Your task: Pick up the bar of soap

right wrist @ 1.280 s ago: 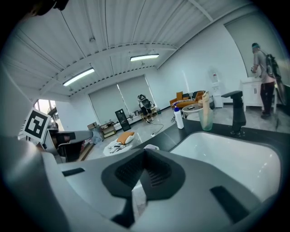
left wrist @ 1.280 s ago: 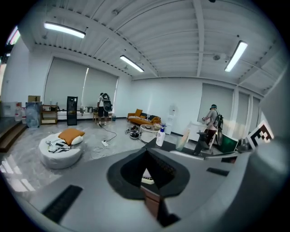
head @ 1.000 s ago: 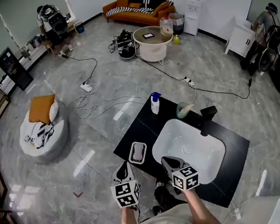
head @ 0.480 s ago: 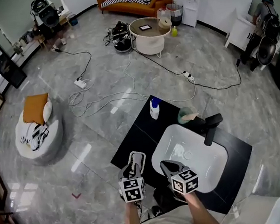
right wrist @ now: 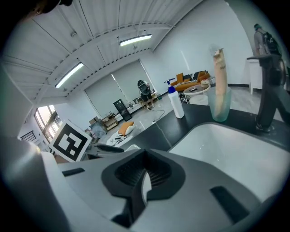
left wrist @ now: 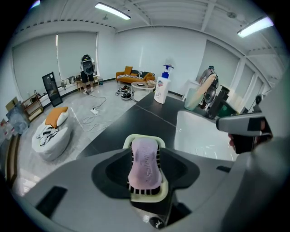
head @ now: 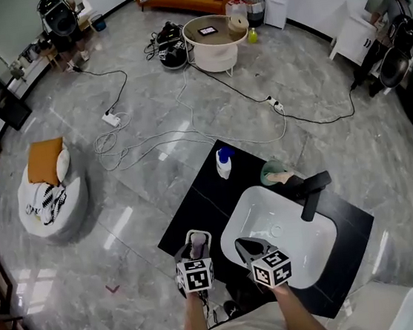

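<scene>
A pale purple bar of soap (left wrist: pixel 145 162) lies in a light green slatted soap dish (left wrist: pixel 146 194) on the black counter (head: pixel 196 203). My left gripper (left wrist: pixel 145 171) hangs right over it, its jaws opening, one on each side of the soap and dish without pressing on them. In the head view the soap (head: pixel 197 241) peeks out just ahead of the left gripper (head: pixel 195 253). My right gripper (head: pixel 245 247) hovers over the near rim of the white sink (head: pixel 306 249). In the right gripper view its pads meet, shut on nothing (right wrist: pixel 141 186).
A black faucet (head: pixel 311 192) stands at the sink's far side. Beside it is a green cup (head: pixel 271 173), and a white pump bottle (head: pixel 223 163) stands at the counter's far corner. Cables trail over the grey floor beyond. The counter's left edge lies close to the dish.
My left gripper has moved forward from the counter's near edge to over the soap dish, and its jaws have gone from shut to wide apart. The right gripper stayed over the sink rim.
</scene>
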`<action>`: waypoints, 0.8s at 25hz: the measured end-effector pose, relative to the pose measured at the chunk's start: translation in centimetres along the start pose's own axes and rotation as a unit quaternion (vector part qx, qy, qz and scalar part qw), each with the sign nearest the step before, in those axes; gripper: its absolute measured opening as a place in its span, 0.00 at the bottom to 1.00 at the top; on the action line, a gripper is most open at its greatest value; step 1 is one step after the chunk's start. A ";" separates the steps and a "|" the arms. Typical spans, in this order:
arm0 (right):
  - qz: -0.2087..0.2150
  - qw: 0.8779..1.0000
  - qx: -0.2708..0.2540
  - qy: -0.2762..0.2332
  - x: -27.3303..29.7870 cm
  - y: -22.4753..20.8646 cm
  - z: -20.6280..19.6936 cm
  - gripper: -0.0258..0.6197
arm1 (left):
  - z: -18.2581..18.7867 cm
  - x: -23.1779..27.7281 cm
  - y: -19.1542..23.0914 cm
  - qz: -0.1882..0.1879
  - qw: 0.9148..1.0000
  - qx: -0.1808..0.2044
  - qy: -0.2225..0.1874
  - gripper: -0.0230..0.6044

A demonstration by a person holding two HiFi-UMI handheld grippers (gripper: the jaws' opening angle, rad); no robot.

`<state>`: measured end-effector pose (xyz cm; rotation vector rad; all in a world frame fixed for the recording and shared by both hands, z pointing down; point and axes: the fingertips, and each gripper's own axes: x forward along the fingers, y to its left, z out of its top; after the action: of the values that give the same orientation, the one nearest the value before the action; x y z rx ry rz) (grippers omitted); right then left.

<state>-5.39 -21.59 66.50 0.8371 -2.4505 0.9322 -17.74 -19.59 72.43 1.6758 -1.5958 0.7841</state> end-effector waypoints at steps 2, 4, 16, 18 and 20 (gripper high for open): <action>-0.001 1.000 0.005 0.002 -0.1 -0.4 0.0 0.04 | -0.3 0.3 -0.1 0.004 1.000 0.002 0.016 0.35; -0.002 1.000 0.009 0.004 -0.1 -0.9 -0.1 0.04 | -0.8 0.7 -0.1 0.010 1.000 0.005 0.029 0.35; -0.006 0.999 0.031 0.003 0.3 -1.5 0.1 0.05 | -0.9 1.9 0.4 -0.005 0.994 0.020 0.107 0.35; -0.003 1.000 0.031 0.002 0.4 -1.1 0.2 0.04 | -0.8 2.0 0.5 -0.005 0.994 0.023 0.103 0.35; 0.001 1.000 0.029 0.003 0.5 -0.8 0.1 0.05 | -0.7 2.0 0.2 -0.008 0.995 0.036 0.098 0.35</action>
<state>-5.27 -22.31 67.09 0.8513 -2.4307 1.0081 -17.81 -20.18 74.44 1.6059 -1.4328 0.9772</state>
